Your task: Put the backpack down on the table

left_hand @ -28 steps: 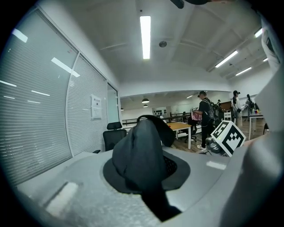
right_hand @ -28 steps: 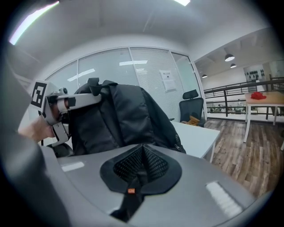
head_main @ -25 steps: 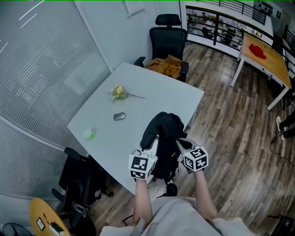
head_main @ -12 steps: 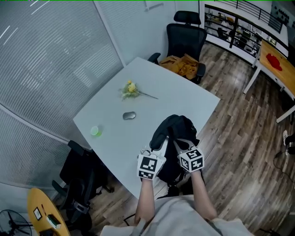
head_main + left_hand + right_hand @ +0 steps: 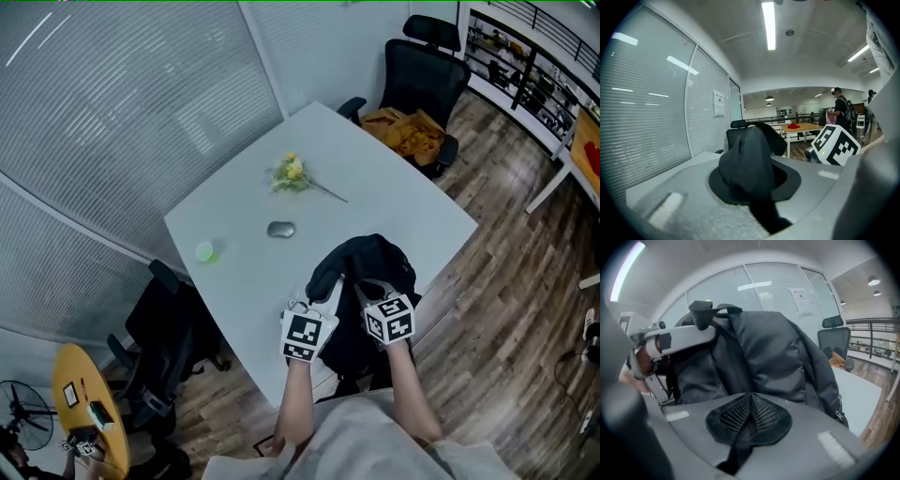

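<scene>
Head view: we are holding black fabric backpack (image 5: 370, 267) over white table (image 5: 272, 178) edge, left gripper (image 5: 330, 289) and right gripper (image 5: 364, 291) both clamping shut on its black straps (image 5: 749, 420).

Head view: jaws of left gripper (image 5: 330, 292) and right gripper (image 5: 362, 289) are buried in the backpack (image 5: 373, 264), so no fingertips are visible there. Backpack underside is hidden, can't tell if it rests on the table (image 5: 244, 202) or hangs clear. Green blob (image 5: 205, 251) and grey oval (image 5: 280, 229) are too small to identify. Left gripper view: right gripper is cut off at the frame edge, only its marker cube (image 5: 834, 144) shows. Right gripper view: backpack blocks most of the table.
</scene>
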`<state>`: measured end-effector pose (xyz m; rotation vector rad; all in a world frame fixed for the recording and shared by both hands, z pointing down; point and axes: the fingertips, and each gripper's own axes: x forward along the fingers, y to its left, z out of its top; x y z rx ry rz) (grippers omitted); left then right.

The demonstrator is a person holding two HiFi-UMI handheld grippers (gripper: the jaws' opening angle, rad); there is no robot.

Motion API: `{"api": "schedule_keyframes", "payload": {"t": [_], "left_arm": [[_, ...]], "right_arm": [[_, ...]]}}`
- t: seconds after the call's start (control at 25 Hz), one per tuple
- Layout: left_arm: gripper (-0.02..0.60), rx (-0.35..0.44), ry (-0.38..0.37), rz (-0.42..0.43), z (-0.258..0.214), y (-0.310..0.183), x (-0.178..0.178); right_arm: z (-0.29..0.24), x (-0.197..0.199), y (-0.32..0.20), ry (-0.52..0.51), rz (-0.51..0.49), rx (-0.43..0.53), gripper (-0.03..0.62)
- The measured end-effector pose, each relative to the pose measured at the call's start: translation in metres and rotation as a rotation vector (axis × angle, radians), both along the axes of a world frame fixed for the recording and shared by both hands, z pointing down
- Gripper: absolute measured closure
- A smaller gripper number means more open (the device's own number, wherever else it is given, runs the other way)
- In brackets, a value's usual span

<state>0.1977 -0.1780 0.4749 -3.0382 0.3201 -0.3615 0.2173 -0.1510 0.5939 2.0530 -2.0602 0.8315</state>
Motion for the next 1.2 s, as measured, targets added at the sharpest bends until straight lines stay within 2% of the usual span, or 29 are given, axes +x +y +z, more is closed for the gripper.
{"api": "schedule_keyframes", "payload": {"t": [0.2, 0.4, 0.6, 0.88, 1.2], "left_arm": [[0.529, 0.001, -0.003, -0.079, 0.0, -0.032, 0.011], [0.529, -0.017, 0.039, -0.182, -0.003, -0.058, 0.011], [0.529, -0.066, 0.044, -0.299, 0.006, -0.078, -0.007], [0.528, -0.102, 0.022, -0.445, 0.026, -0.1, -0.053], [0.525, -0.123, -0.05, -0.474, 0.073, -0.129, -0.065]], "right_arm": [[0.0, 0.014, -0.034, -0.001, -0.073, -0.008, 0.594], [-0.004, 0.022, -0.063, -0.003, -0.124, 0.014, 0.594], [-0.001, 0.01, -0.087, -0.018, -0.199, 0.016, 0.594], [0.02, -0.035, -0.112, -0.042, -0.339, -0.013, 0.594], [0.055, -0.044, -0.138, -0.063, -0.374, -0.051, 0.594]]}}
